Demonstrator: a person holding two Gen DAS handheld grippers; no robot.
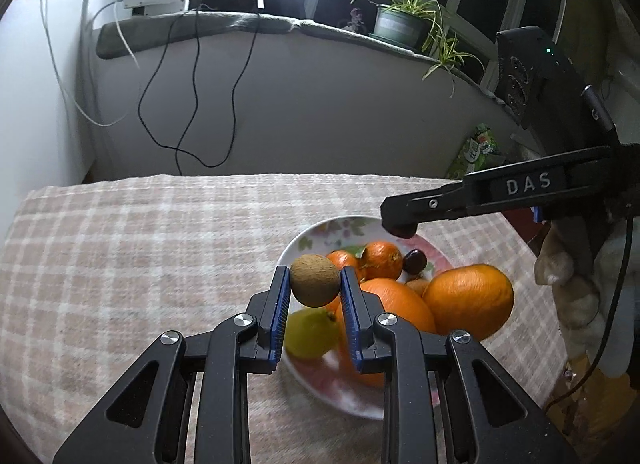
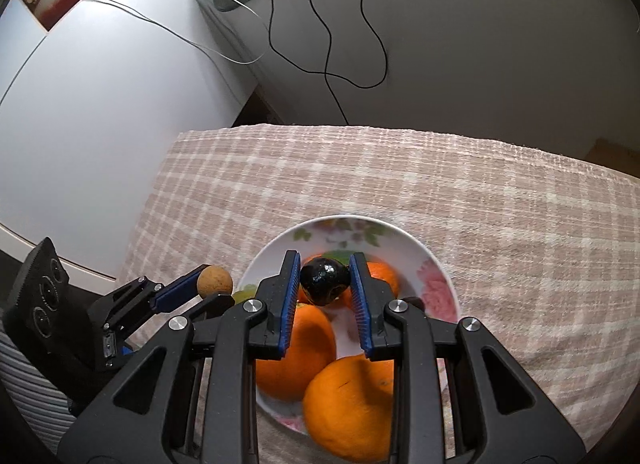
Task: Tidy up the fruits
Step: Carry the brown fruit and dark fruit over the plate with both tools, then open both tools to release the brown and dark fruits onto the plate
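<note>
The left tool (image 1: 315, 284) pinched a small round tan fruit (image 1: 314, 280) between its blue pads, held above the near left rim of the flowered plate (image 1: 320, 230). The right tool (image 2: 325, 284) pinched a small glossy dark fruit (image 2: 323, 281), likewise lifted over the plate's middle. Below them the plate stood on the checked cloth (image 1: 140, 244) covering the bench, toward its right side, and held two large oranges (image 1: 470, 296), smaller tangerines (image 1: 382, 259), a yellow-green fruit (image 1: 310, 334) and another dark fruit (image 1: 415, 261).

Judging from this, the sorting looked barely begun: two small fruits were off the plate, nothing lay yet on the cloth, and most of the pile remained to be sorted.

The right tool's side read "DAS" (image 1: 528, 185). A green packet (image 1: 478, 150) beyond the bench's far right corner carried print too small to read.
</note>
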